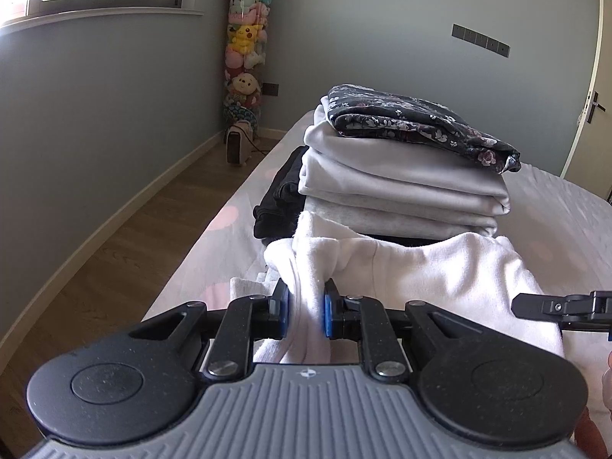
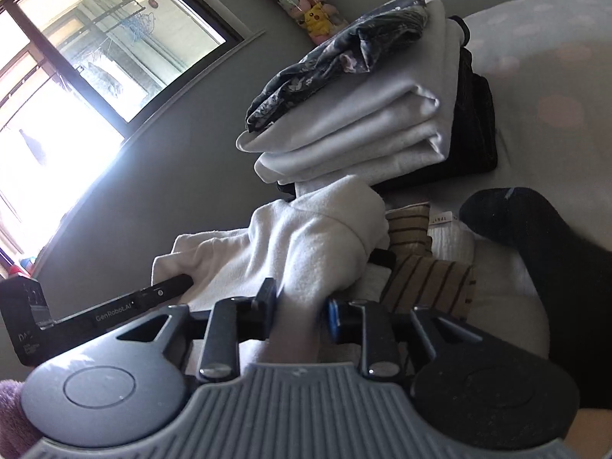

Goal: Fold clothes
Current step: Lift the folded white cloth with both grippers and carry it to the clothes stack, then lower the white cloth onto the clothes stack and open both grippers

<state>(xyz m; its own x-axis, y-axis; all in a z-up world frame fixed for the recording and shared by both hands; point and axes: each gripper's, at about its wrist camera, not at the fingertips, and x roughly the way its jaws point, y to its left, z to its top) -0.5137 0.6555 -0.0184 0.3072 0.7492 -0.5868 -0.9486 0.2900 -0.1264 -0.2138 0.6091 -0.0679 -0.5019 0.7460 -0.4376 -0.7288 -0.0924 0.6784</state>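
Note:
A white fleece garment [image 1: 440, 267] lies bunched on the bed in front of a pile of folded clothes. My left gripper [image 1: 306, 308] is shut on a fold of it between its blue pads. In the right wrist view the same white garment [image 2: 306, 237] rises from my right gripper [image 2: 300, 308], which is shut on another bunch of it. The right gripper's black fingers [image 1: 554, 306] show at the right edge of the left wrist view. The left gripper's black finger [image 2: 160, 290] reaches in from the left of the right wrist view.
The folded pile [image 1: 401, 176] holds grey pieces on black ones, with a dark floral piece [image 1: 417, 122] on top. Striped tan fabric [image 2: 428, 279] and a dark sock [image 2: 535, 229] lie to the right. The bed [image 1: 229, 206] ends at wooden floor on the left; a heater [image 1: 239, 141] stands there.

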